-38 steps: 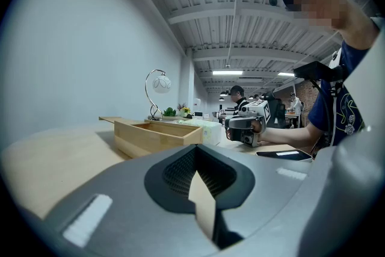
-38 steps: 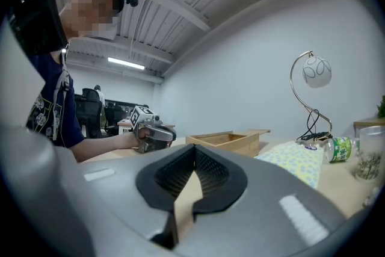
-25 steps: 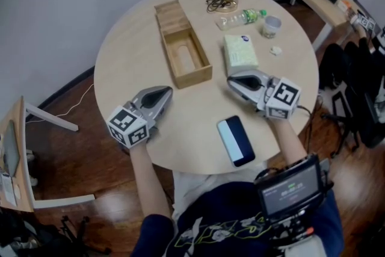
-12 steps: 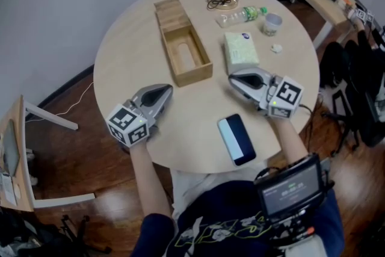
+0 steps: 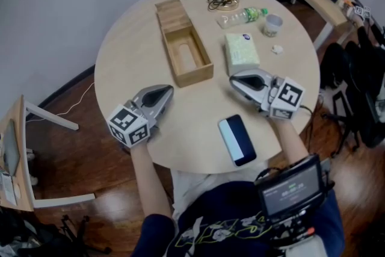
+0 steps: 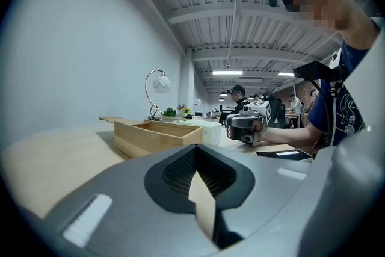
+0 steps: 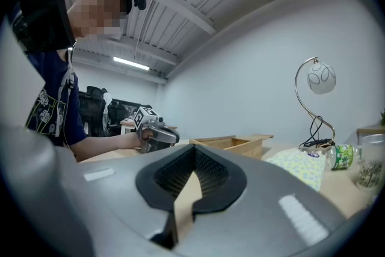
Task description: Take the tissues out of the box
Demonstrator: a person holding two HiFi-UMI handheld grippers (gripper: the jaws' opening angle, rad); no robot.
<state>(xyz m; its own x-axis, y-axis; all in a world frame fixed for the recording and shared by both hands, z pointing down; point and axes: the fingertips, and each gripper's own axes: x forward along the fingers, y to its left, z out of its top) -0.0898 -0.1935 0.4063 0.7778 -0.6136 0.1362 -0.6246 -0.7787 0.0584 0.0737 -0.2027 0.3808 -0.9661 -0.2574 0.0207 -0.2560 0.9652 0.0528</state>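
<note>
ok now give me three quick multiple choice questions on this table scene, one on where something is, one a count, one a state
1. Where is the tissue pack?
A inside the wooden box
B on the table, right of the box in the head view
C on the floor

2. How many phones lie on the table?
A one
B two
C four

3. How does the box stand?
A shut by a lid
B tipped on its side
C open on top

Answers:
1 B, the pack lies flat on the tabletop beside the box, not in it.
2 A, a single phone lies near the front edge.
3 C, the head view looks straight down into its hollow.
</note>
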